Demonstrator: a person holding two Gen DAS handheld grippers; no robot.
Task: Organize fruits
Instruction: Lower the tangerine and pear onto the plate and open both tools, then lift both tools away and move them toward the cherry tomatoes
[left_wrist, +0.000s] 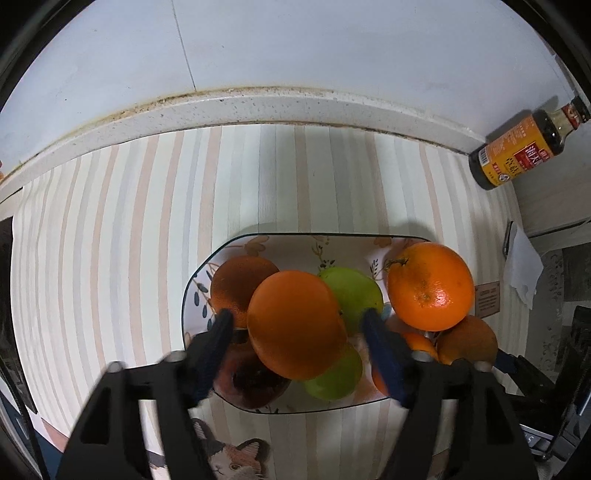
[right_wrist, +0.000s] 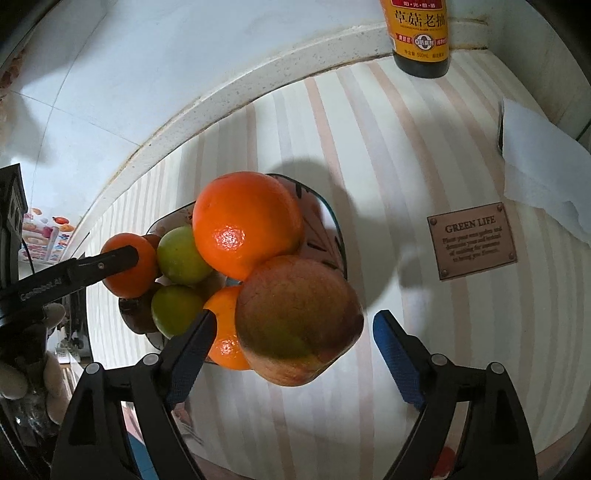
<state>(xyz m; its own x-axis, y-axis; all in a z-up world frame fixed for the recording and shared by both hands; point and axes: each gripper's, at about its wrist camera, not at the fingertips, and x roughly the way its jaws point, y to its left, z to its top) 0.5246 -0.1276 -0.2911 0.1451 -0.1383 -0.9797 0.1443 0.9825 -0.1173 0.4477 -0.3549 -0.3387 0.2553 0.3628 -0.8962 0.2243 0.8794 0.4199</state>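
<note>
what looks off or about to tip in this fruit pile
The plate is overloaded: a big orange sits on top of the limes, and the reddish-green fruit bulges past the rim, so either might roll off.

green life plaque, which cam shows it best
The right wrist view: the brown plaque lies unobstructed on the striped mat, its "GREEN LIFE" heading legible. In the left wrist view it is a small sliver beside the big orange, text unreadable.

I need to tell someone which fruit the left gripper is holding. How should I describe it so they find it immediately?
Find the patterned plate on the striped cloth, piled with fruit. The left gripper reaches over it, shut on an orange above two green fruits. Unlike the bigger orange to its right, it shows no stem.
</note>
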